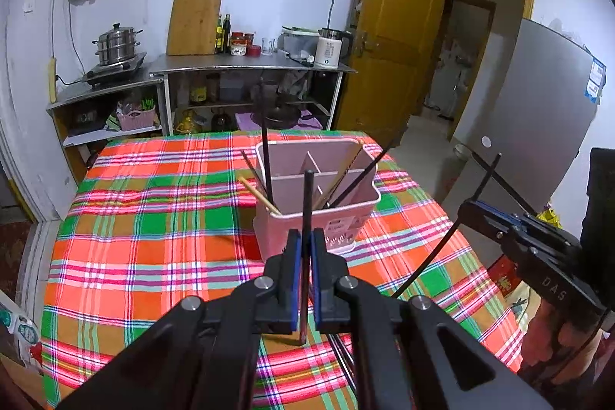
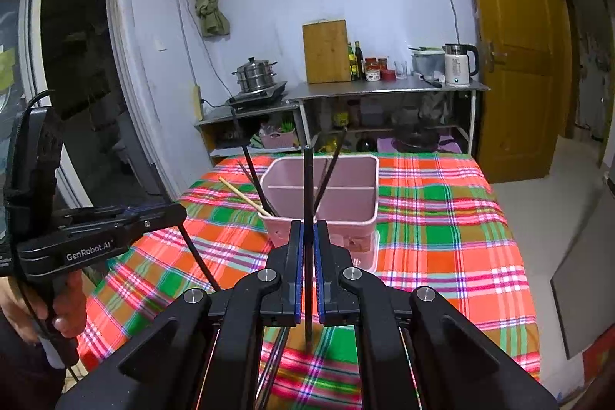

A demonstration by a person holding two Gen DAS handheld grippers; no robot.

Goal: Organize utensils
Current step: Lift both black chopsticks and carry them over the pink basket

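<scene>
A pink divided utensil holder stands on the plaid tablecloth and holds several chopsticks, dark and wooden. My left gripper is shut on a dark chopstick, upright, just in front of the holder. My right gripper is shut on a black chopstick, also upright before the holder. The right gripper also shows in the left wrist view, with its chopstick slanting through it. The left gripper shows at the left of the right wrist view.
More dark chopsticks lie on the cloth below my fingers. Behind the table stands a steel counter with a steamer pot, cutting board, bottles and kettle. A wooden door is at the right.
</scene>
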